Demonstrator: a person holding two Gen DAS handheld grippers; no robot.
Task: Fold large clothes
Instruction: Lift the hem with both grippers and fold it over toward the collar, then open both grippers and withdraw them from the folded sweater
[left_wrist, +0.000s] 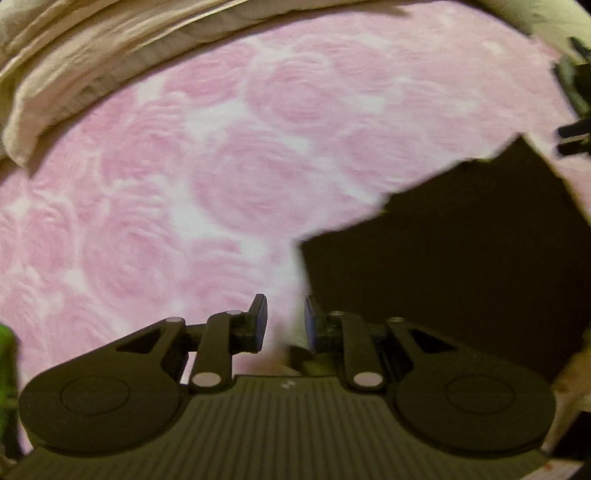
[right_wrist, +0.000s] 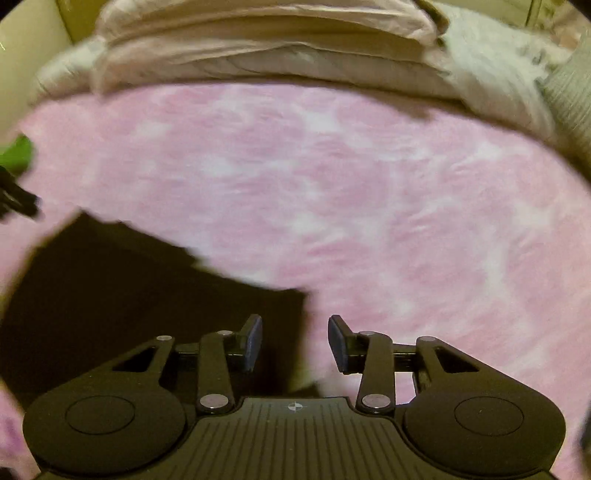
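- The dark garment (left_wrist: 443, 266) lies flat on the pink rose-patterned blanket (left_wrist: 184, 184) of a bed, folded into a compact block with an irregular far edge; a rumpled cream quilt (left_wrist: 74, 55) is heaped along the far side.
- The left gripper (left_wrist: 286, 319) hovers at the garment's left edge, jaws a little apart with nothing pinched between them.
- The right gripper (right_wrist: 295, 341) hovers at the garment's right corner (right_wrist: 288, 295), jaws parted wider and likewise empty.
- Both views are motion-blurred, so exactly how the edges lie is hard to read.
- Risk: the next pinch may catch only the top layer, so a lift would peel the fold open.
- Risk: the plush blanket may get nipped along with the cloth and drag up with it.
- Risk: the uneven far edge suggests misaligned layers; another fold could bake in the skew.
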